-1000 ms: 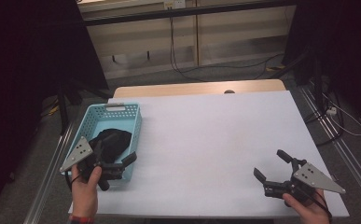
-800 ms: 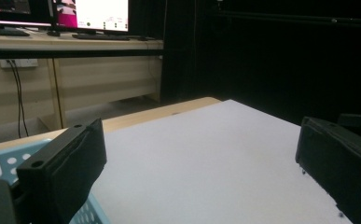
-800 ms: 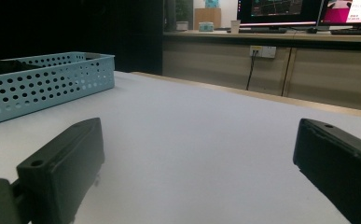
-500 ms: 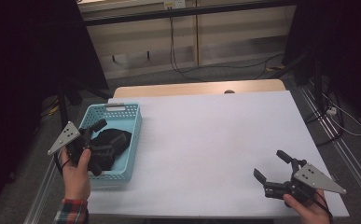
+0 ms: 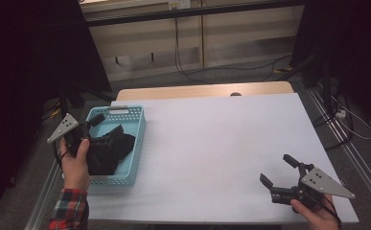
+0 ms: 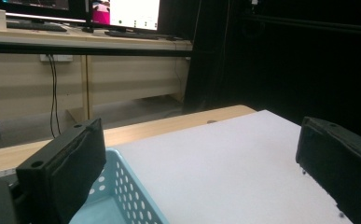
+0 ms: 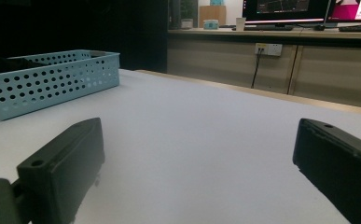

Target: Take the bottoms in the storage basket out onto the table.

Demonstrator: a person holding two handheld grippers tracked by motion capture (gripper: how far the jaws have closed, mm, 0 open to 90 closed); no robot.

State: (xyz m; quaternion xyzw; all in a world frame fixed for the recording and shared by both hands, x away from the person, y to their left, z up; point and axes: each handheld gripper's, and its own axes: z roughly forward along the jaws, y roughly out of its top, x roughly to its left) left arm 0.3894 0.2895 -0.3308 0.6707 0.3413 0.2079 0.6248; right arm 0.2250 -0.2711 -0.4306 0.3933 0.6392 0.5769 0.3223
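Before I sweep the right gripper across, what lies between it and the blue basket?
Bare white tabletop in the high view, from right gripper to blue basket.

The left gripper rose from the near end of the basket and swung toward its far end, jaws wide, hanging above the black cloth inside it.

One blue basket, one dark bundle, possibly cloth, and two grippers are being shown on one table.

Both tongs wide open — L raised, R low.
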